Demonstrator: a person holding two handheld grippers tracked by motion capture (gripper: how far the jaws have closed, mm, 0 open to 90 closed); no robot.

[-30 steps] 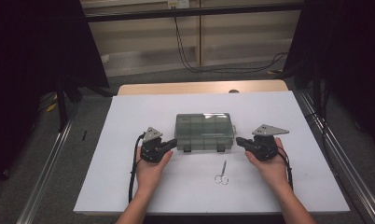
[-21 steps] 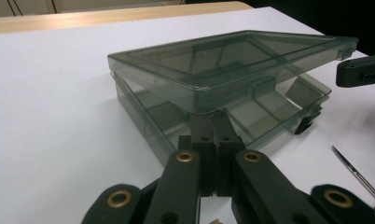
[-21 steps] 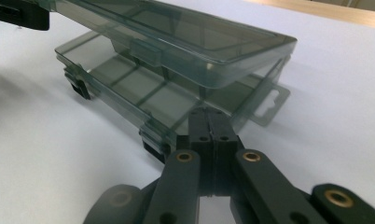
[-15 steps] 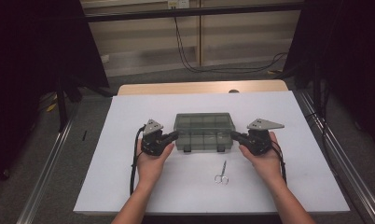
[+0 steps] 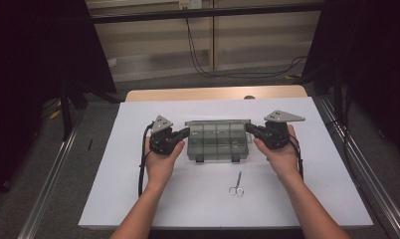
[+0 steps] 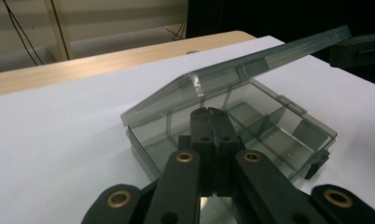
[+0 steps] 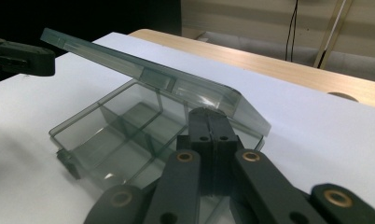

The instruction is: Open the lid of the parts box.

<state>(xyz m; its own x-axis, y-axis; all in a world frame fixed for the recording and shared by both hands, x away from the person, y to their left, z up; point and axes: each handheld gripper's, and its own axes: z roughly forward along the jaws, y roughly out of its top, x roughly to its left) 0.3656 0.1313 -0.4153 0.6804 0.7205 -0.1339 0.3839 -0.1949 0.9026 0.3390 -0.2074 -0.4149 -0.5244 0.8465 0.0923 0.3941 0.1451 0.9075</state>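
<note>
— Two grippers, high view? 
— Left gripper [image 5: 184,133] and right gripper [image 5: 250,129], black, each with a grey plate, at either end of a smoky clear plastic compartment box [image 5: 217,142] mid-sheet on the white table cover [image 5: 138,199]. Steel scissors [image 5: 236,185] lie nearer the person; wooden table edge [image 5: 208,93] and grey floor beyond. Forearms enter from below.
— Left gripper view?
— Jaws pressed together, holding nothing, tips under the tilted lid [image 6: 232,74] (contact unclear); square dividers inside.
— Right gripper view?
— Same: jaws closed, empty, tips beneath the raised lid's corner.
</note>
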